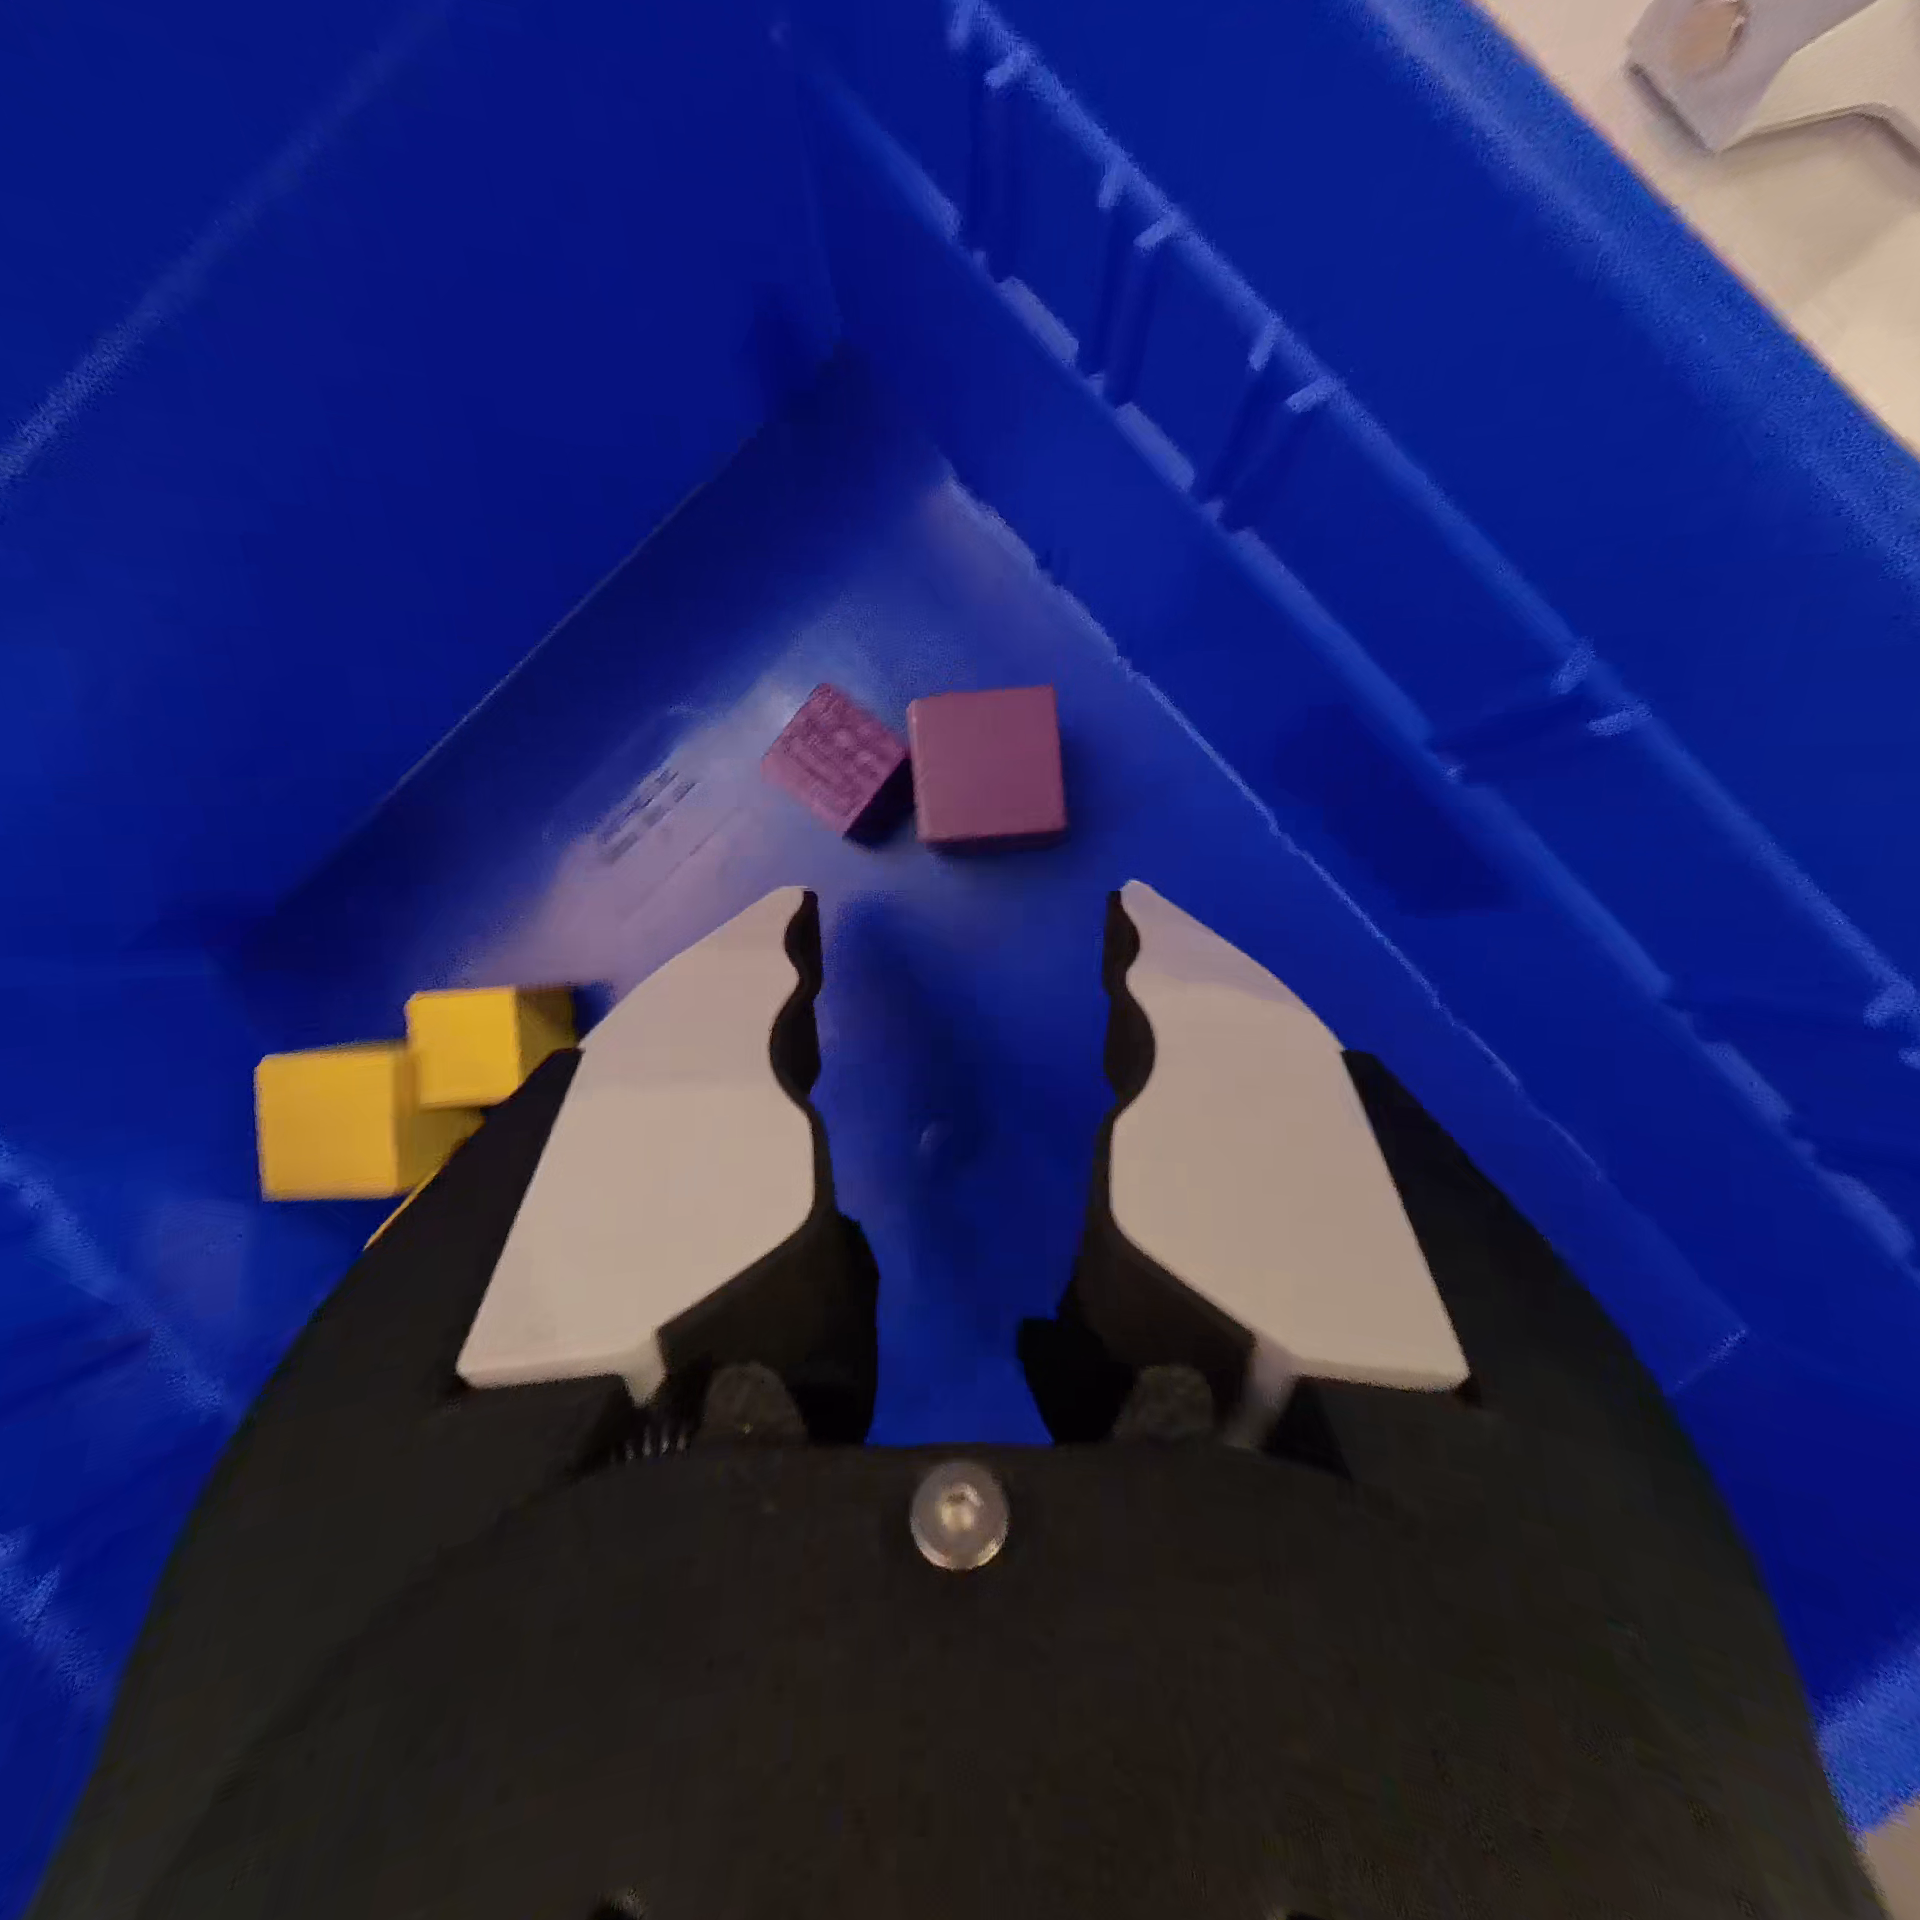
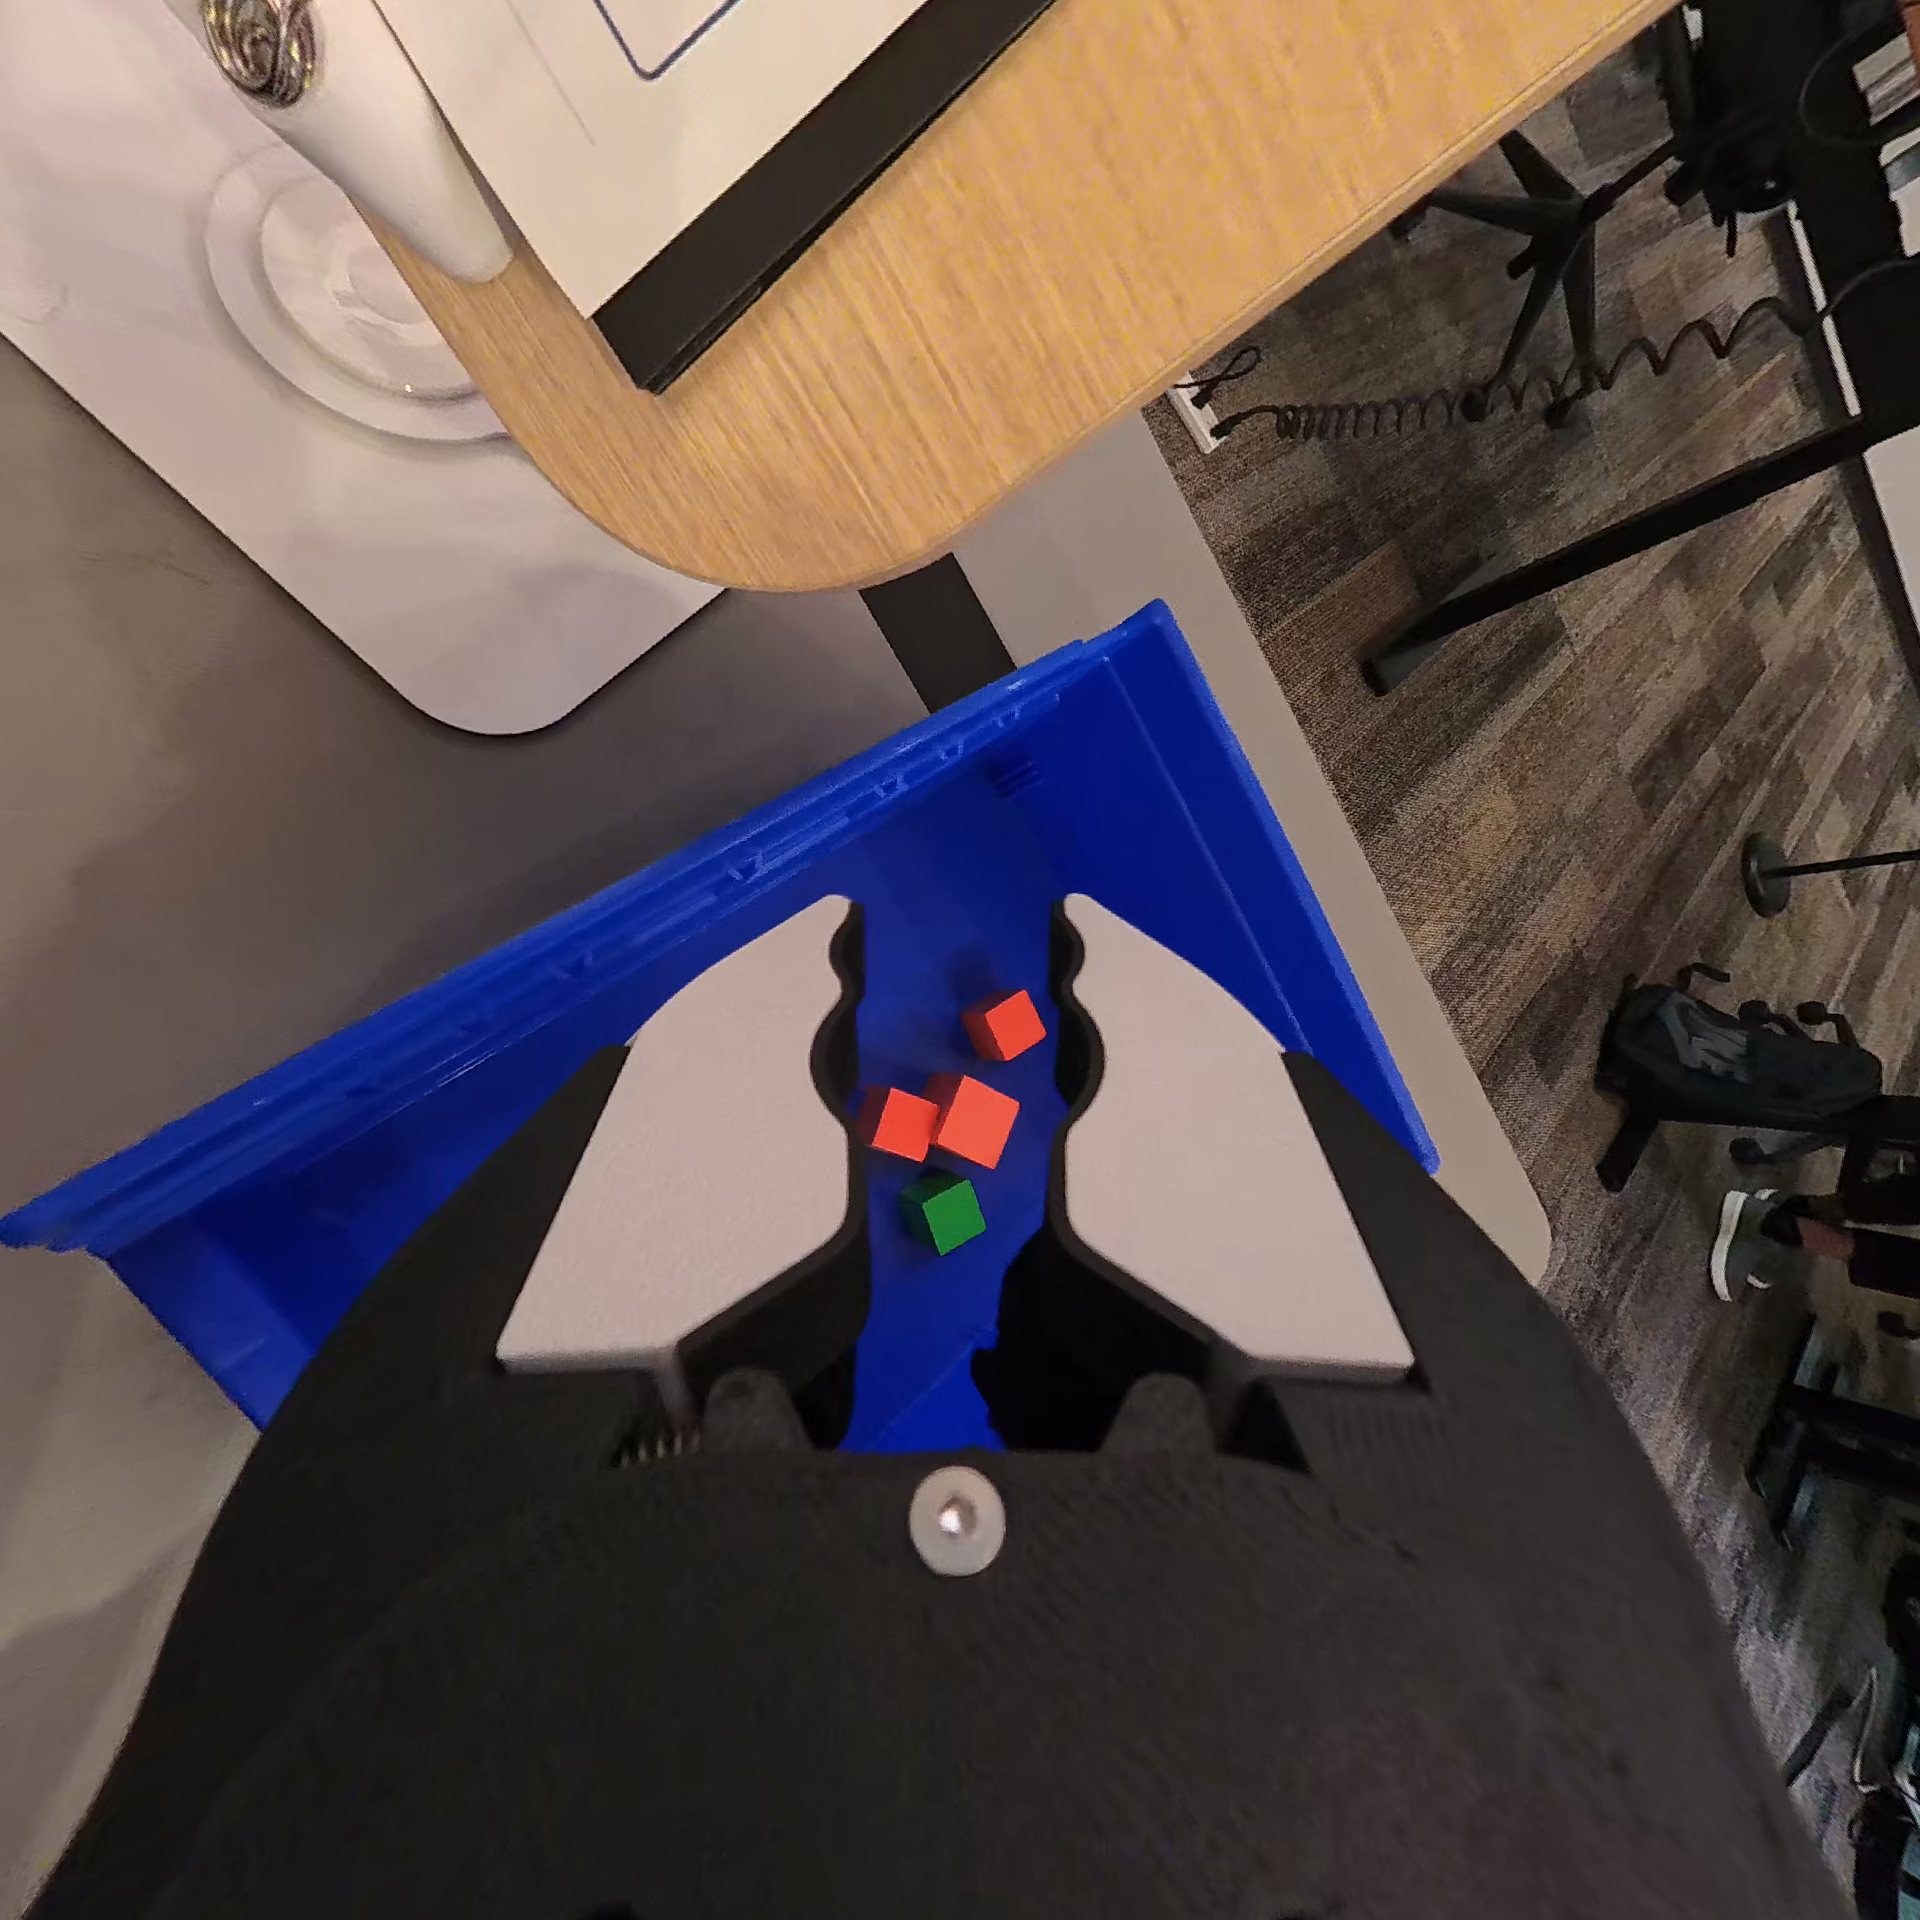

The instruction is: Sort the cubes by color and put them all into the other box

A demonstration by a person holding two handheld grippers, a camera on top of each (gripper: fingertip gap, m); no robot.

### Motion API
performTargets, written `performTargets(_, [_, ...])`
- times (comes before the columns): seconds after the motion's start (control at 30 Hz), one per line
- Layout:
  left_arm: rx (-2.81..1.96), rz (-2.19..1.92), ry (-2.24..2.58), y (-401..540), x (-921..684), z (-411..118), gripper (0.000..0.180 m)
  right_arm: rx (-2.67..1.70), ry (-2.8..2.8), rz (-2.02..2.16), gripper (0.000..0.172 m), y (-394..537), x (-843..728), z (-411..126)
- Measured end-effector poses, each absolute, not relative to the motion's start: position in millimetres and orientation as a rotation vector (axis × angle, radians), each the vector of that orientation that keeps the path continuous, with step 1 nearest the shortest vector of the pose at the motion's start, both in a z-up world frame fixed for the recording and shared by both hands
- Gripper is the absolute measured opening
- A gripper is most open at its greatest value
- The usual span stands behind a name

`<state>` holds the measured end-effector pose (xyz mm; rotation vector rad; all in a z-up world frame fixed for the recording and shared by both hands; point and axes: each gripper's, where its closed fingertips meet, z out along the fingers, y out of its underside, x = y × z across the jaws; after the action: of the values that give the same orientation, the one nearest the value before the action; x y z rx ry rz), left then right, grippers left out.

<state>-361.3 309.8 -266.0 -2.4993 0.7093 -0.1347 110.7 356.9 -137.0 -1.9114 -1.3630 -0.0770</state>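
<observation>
In the left wrist view my left gripper (image 1: 961, 899) is open and empty, low inside a blue box (image 1: 416, 436). Two purple cubes (image 1: 987, 764) lie on the box floor just ahead of the fingertips, touching each other. Two yellow cubes (image 1: 332, 1117) lie to the left, beside the left finger. In the right wrist view my right gripper (image 2: 956, 909) is open and empty, held above a blue box (image 2: 1174, 831). Three red cubes (image 2: 971, 1117) and one green cube (image 2: 948, 1214) lie on that box's floor, seen between the fingers far below them.
The box in the right wrist view stands on a grey table (image 2: 312, 831) near its edge. A wooden desk top (image 2: 987, 343) and a white stand base (image 2: 343, 499) lie beyond. Carpet with chair legs (image 2: 1558, 239) is at the right.
</observation>
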Motion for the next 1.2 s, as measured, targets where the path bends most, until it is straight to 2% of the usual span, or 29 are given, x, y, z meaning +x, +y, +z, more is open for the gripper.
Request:
performTargets(0.17, [-2.483, -0.083, 0.735, 325.9, -352.2, -280.4, 0.055, -1.917, -1.369, -0.079, 0.035, 357.4, 110.0, -139.8])
performTargets(0.23, [-2.465, -0.126, 0.722, 330.9, -343.8, -280.6, 0.048, -1.916, -1.368, -0.082, 0.036, 357.7, 110.0, -139.9])
performTargets(0.3, [-2.476, -0.147, 0.715, 332.4, -338.0, -282.9, 0.031, -1.918, -1.365, -0.081, 0.036, 358.2, 110.3, -140.1])
performTargets(0.53, [-2.473, -0.125, 0.668, 333.1, -344.6, -274.4, 0.029, -1.9, -1.365, -0.088, 0.035, 358.4, 107.9, -138.1])
performTargets(0.7, [-2.313, -0.283, 0.491, 327.4, -353.1, -210.3, 0.029, -1.735, -1.348, -0.071, 0.039, 352.8, 94.1, -108.8])
performTargets(0.9, [-1.977, -0.521, 0.47, 293.9, -326.4, -89.5, 0.029, -1.336, -1.293, -0.02, 0.038, 316.8, 60.5, -35.8])
performTargets(1.0, [-1.817, -0.645, 0.589, 266.9, -278.5, -40.3, 0.029, -1.123, -1.285, 0.06, 0.043, 279.5, 30.3, -5.2])
performTargets(1.1, [-1.679, -0.833, 0.729, 238.9, -210.3, -13.1, 0.029, -0.922, -1.317, 0.094, 0.044, 237.4, -5.9, 7.4])
performTargets(1.2, [-1.583, -1.047, 0.84, 215.4, -140.5, -9.5, 0.029, -0.764, -1.341, 0.109, 0.045, 202.1, -37.5, 7.5])
